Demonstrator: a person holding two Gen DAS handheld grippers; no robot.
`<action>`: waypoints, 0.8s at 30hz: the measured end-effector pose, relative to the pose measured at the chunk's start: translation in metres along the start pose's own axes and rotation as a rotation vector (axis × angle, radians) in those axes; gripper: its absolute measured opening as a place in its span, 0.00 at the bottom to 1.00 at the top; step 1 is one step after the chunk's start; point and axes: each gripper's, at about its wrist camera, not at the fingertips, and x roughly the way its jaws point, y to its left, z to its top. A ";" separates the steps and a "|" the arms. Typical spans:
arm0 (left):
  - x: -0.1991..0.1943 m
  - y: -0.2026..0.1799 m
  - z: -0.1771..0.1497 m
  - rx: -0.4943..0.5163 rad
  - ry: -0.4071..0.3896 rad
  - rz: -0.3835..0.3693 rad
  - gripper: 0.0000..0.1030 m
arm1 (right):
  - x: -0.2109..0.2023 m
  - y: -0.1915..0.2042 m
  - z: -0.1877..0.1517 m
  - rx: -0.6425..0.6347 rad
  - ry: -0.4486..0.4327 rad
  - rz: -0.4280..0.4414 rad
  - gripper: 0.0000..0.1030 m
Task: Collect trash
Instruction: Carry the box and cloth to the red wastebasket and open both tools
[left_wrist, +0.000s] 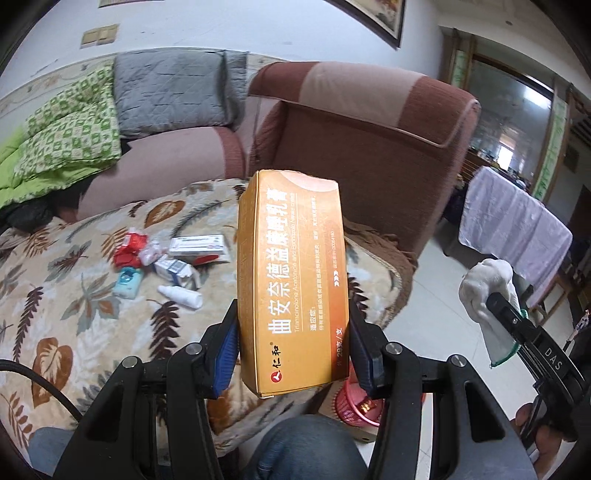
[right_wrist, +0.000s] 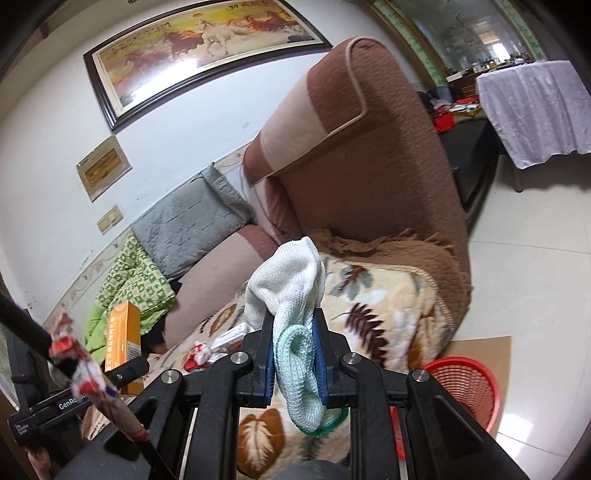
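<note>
Left wrist view: the left gripper (left_wrist: 293, 347) clamps an orange ointment carton (left_wrist: 291, 280) by its long sides near the base, a light, crushable box. Beside it, the right gripper (right_wrist: 295, 354) pinches a soft, limp knit glove (right_wrist: 295, 295); the red mesh basket (right_wrist: 467, 387) waits below right.

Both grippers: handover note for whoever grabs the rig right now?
Left gripper: shut on the orange medicine box, held upright above the leaf-print blanket.
Right gripper: shut on a white knit glove.
Red basket stands on the floor by the blanket's edge, below and right of both grippers.
Done: two items picked up; neither is in the basket yet.
Left: drop both, then collect the blanket pile: red wrapper, white boxes, white bottle, teal packet.
</note>
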 end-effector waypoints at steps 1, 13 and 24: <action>0.000 -0.006 -0.001 0.010 0.002 -0.007 0.50 | -0.003 -0.003 0.000 0.002 -0.002 -0.006 0.18; 0.017 -0.066 -0.018 0.110 0.072 -0.168 0.50 | -0.028 -0.046 0.005 0.041 -0.028 -0.116 0.18; 0.083 -0.110 -0.038 0.152 0.224 -0.274 0.50 | -0.007 -0.092 -0.006 0.135 0.030 -0.169 0.19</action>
